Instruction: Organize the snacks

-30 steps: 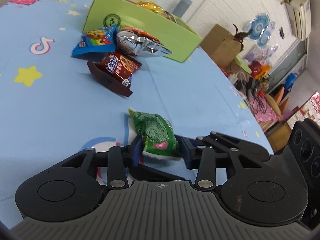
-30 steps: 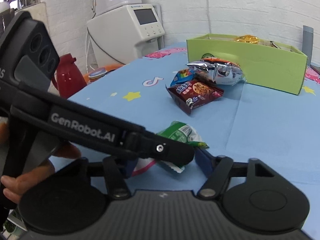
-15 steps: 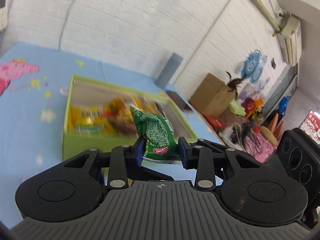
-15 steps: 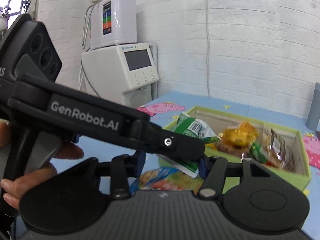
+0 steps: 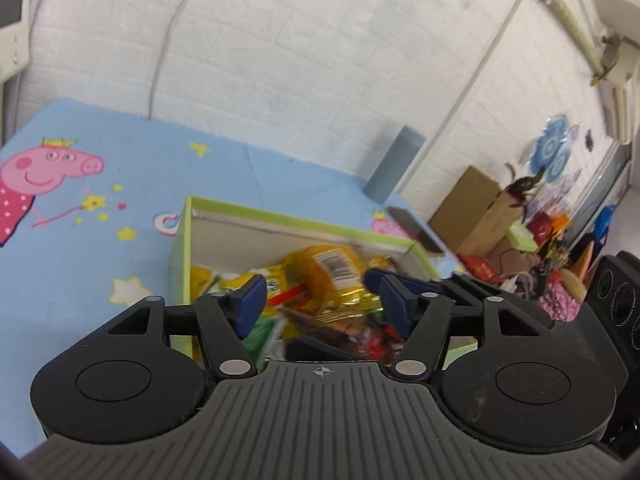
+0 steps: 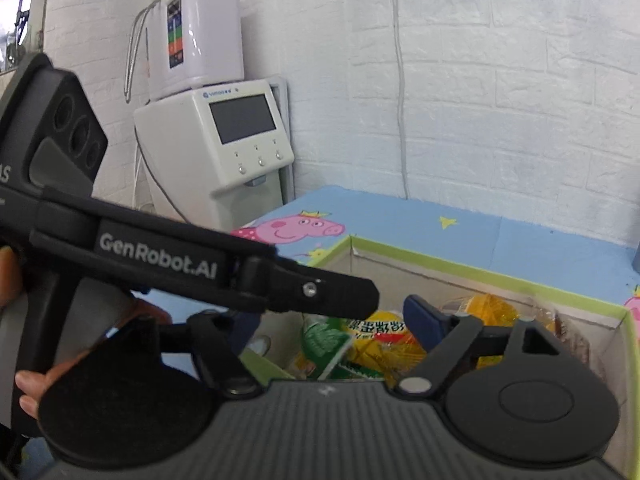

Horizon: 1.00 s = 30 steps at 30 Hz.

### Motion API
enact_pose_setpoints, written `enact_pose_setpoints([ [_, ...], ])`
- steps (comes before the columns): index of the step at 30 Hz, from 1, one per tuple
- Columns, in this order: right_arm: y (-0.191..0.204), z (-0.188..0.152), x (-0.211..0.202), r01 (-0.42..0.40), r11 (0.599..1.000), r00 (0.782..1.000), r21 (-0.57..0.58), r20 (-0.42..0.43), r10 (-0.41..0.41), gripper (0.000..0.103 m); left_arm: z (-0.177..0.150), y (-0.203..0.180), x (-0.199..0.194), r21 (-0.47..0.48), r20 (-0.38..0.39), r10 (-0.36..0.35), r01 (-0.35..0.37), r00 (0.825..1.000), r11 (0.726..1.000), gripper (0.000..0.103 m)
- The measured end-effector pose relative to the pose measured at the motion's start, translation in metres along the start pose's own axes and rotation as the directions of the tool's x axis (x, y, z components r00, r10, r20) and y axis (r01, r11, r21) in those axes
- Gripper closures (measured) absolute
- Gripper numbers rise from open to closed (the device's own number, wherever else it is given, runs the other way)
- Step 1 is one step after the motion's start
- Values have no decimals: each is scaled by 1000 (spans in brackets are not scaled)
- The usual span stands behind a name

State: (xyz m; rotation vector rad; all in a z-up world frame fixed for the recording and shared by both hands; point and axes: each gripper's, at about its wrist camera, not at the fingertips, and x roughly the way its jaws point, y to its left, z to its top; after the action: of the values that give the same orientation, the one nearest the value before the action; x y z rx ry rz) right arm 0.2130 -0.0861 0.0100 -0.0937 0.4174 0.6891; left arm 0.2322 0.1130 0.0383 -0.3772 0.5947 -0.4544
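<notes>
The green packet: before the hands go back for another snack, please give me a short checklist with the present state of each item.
1. Left tongs released: ok, the jaws have just been opening and stand apart, nothing pinched.
2. Right tongs released: ok, just opened too; one finger is hidden behind the left tool.
3. Green packet inside the green box: ok, it lies beside the yellow packets.
4. Packet clear of both tongs: ok, no pad touches it.
5. Tools clear of each other: cannot tell, they overlap in the right wrist view.
6. Snacks left on the table: cannot tell, out of view.
</notes>
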Motion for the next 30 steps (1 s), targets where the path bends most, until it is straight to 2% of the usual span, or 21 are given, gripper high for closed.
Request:
enact_pose_setpoints([
  [3,12,-3,-41,10,1000,998,-15,56,-9,9,-12,-14,-32,26,41,-21,20,999,999,37],
  [5,21,-14,-65,8,1000,998,-6,64,-7,9,-27,-18,-48,28,40,-25,24,999,999,36],
  [9,33,-53,-86,-7,998,1000,62,19,6,10,-68,-18,-50,2,-57,-6,6,998,1000,35],
  [11,34,-73,-80,-19,995,999,99,-37,23,10,-85,-16,-39,-1,-129,13,-14,991,1000,39],
  [12,32,-81,-74,-16,993,998,116,-62,23,10,-92,-14,-33,-10,-159,30,-32,987,999,45],
  [13,30,-87,-65,-9,991,996,133,-88,21,10,-95,-14,-27,-14,-177,32,-35,984,999,52],
  [15,25,-94,-48,-10,987,991,159,-131,32,10,-99,-14,-18,-18,-197,36,-40,980,999,59],
  [18,25,-97,-35,-67,976,982,208,-159,102,9,-102,-17,-14,-35,-221,19,-27,975,999,69],
  [21,33,-97,-50,-47,983,987,178,-141,73,9,-108,-35,-20,2,-214,19,-19,977,1000,70],
  [24,39,-101,-78,-9,985,992,171,-122,30,9,-120,-61,-25,19,-217,-14,18,976,1000,70],
  [30,45,-136,-147,131,979,984,158,-138,-110,9,-174,-116,-28,41,-271,-77,91,959,995,66],
])
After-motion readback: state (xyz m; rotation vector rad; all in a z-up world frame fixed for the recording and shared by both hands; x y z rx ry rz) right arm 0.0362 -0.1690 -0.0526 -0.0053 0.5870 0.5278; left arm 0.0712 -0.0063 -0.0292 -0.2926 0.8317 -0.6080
